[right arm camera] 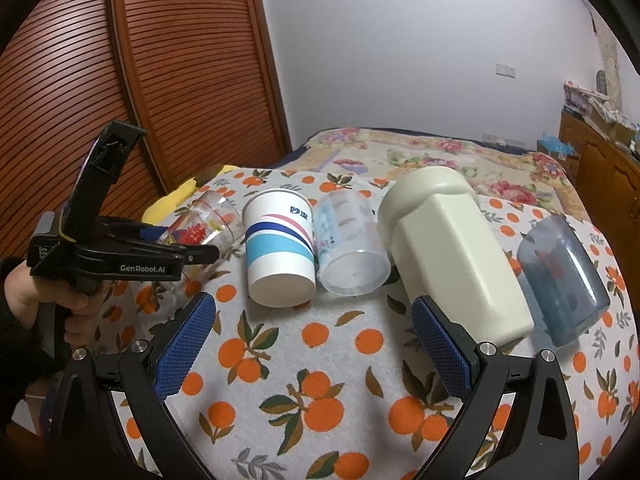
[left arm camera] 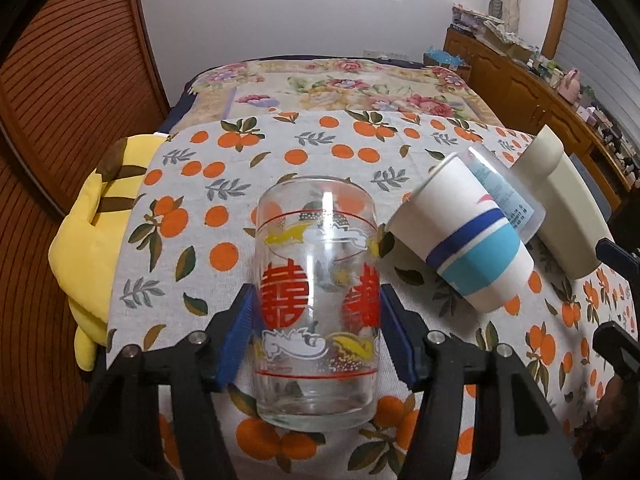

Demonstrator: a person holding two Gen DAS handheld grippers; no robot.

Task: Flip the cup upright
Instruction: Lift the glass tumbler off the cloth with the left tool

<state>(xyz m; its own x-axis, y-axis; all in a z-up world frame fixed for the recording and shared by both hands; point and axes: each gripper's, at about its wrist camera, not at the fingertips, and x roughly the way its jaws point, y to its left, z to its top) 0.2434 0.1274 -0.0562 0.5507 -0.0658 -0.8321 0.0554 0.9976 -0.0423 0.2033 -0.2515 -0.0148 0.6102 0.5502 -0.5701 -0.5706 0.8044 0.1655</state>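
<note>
A clear glass cup [left arm camera: 316,304] with red characters lies on its side on the orange-print tablecloth [left arm camera: 208,168], base toward my camera. My left gripper [left arm camera: 316,300] is shut on it, blue pads against both sides. In the right wrist view the glass cup [right arm camera: 208,220] lies at the left, held by the left gripper [right arm camera: 192,246]. My right gripper [right arm camera: 312,328] is open and empty above the cloth [right arm camera: 340,360], in front of the row of cups.
Lying on their sides in a row: a white paper cup with blue bands [right arm camera: 280,252], a clear plastic cup [right arm camera: 352,244], a cream cup [right arm camera: 452,252], a blue-grey cup [right arm camera: 564,280]. A yellow plush [left arm camera: 92,220] is at the table's left edge. A bed [left arm camera: 340,88] is behind.
</note>
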